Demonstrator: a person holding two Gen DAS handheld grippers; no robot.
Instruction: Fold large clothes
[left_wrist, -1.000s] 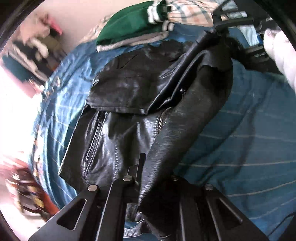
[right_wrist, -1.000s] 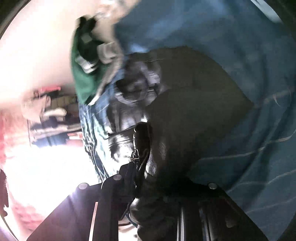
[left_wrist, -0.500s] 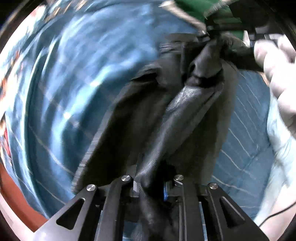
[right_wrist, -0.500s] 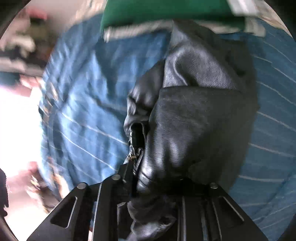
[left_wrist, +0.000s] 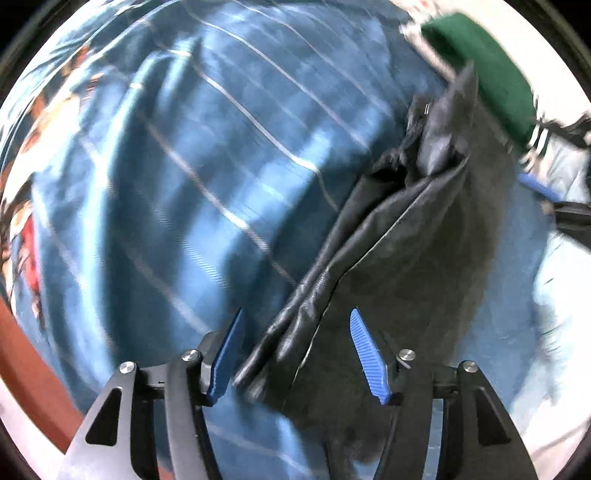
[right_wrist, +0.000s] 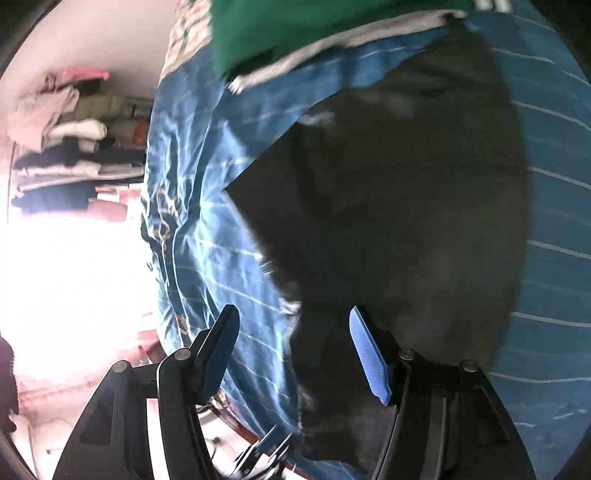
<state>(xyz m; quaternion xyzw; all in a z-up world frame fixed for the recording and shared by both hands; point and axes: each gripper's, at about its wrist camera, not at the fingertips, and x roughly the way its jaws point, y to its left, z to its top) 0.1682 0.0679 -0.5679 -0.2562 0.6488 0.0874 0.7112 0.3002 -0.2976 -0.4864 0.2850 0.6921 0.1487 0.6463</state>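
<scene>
Both sets of fingers are spread wide w/ nothing between the pads: left gripper (left_wrist: 295, 354) and right gripper (right_wrist: 295, 350) are released, hovering just over the black jacket (left_wrist: 399, 258). The jacket lies bunched on the blue striped bedspread (left_wrist: 184, 166), near the green garment (left_wrist: 491, 81) at the far side of the bed. Left view shows a doubled edge w/ lining running diagonally up from between our fingers; right view shows mostly a dark flat panel (right_wrist: 388, 206), blurred.

Judging by that, we're mid-fold and need a fresh grip. To do it well: pick corners, not mid-fabric; pinch both layers of the edge together; lift evenly w/ both grippers so the heavy material doesn't slide or sag; lay it flat, keep it off the green garment.
</scene>
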